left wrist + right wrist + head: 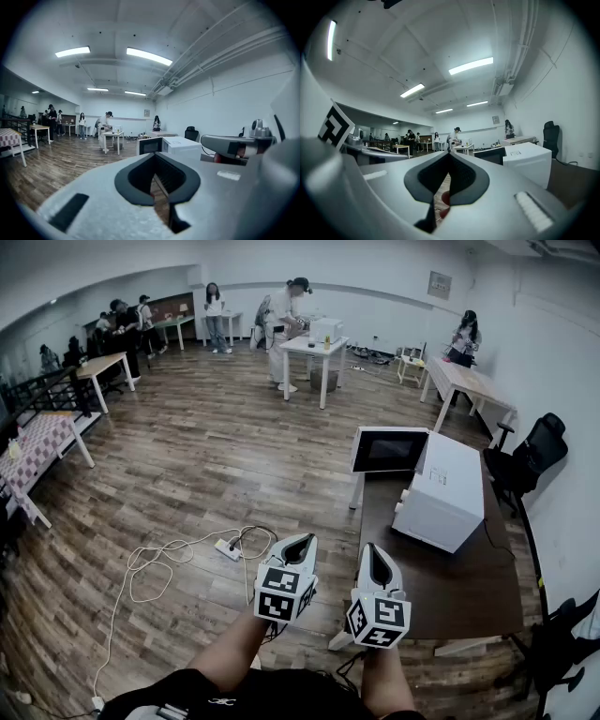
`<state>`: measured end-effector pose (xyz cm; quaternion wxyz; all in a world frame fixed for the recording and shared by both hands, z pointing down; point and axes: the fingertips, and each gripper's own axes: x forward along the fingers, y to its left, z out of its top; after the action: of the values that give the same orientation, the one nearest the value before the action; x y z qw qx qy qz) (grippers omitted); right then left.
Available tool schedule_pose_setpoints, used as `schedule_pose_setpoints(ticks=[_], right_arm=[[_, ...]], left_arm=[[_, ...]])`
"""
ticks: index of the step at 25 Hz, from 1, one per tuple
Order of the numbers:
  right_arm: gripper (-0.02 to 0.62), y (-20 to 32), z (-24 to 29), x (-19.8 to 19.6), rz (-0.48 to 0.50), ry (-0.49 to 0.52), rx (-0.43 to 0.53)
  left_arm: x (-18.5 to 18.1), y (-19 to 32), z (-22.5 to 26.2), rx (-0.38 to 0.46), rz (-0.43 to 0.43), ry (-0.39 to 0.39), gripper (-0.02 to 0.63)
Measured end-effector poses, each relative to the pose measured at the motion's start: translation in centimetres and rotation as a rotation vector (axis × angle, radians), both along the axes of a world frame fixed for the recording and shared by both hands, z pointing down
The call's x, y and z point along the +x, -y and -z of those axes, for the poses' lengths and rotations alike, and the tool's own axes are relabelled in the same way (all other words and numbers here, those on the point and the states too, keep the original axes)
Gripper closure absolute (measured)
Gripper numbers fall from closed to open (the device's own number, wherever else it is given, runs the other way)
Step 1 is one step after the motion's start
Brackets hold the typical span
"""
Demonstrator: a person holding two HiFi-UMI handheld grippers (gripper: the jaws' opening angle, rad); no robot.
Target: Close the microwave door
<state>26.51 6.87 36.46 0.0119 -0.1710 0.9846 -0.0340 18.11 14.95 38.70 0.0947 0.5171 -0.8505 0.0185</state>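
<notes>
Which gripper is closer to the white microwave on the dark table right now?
Right. The right gripper is at the dark table's near left edge, with the white microwave ahead to its right. The left gripper is beside it over the wooden floor, farther from the microwave.

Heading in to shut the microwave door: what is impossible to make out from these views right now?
- Microwave cavity: head view, hidden under its own top.
- Door handle and latch: too small in every view.
- Table near corner: head view, behind the right gripper.
- Microwave base: left gripper view, cut off by the left gripper.
</notes>
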Motion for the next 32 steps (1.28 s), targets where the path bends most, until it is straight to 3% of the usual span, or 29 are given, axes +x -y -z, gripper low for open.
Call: schedule_pose_setpoints(ticks=[12, 32], right_arm=[[0.588, -3.0, 0.3, -4.3, 0.042, 0.012, -0.012], [0.586, -11.2, -2.4, -18.2, -0.031, -0.044, -0.001]], left_arm=[[-4.0, -1.9, -0.2, -0.009, -0.010, 0.002, 0.597], [-18.1, -9.6, -3.3, -0.018, -0.084, -0.040, 0.598]])
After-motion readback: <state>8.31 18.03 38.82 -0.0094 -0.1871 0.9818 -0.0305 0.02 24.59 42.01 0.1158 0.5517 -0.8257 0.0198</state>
